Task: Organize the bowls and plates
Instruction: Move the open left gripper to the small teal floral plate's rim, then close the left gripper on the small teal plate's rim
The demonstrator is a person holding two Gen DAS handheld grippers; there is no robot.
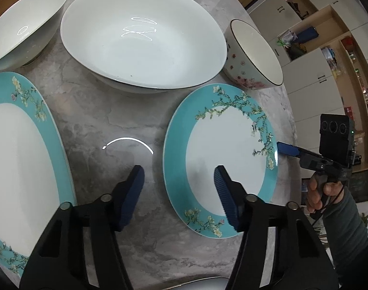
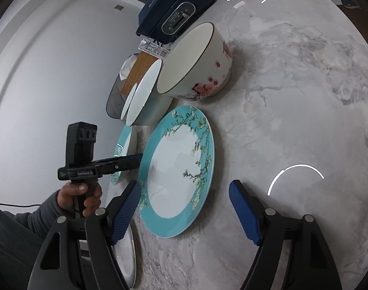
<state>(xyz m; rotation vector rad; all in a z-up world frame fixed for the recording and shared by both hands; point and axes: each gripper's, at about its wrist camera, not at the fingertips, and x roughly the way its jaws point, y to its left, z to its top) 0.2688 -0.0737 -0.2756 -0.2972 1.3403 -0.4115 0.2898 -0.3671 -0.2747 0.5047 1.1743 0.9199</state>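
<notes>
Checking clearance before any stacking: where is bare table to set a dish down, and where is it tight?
Free: the marble between the left plate and right plate, below the big bowl; also the wide table beyond the right plate and floral bowl. Crowded: the bowls sit close together, with the big bowl nearly meeting the right plate.

From my left wrist view, the left plate (image 1: 22, 159) is cut off by the frame edge, as is the small white bowl (image 1: 22, 29). In my right wrist view, a grey-rimmed dish (image 2: 129, 261) hides behind my finger (image 2: 126, 212); the appliance's (image 2: 176, 12) panel text is too small to read.
</notes>
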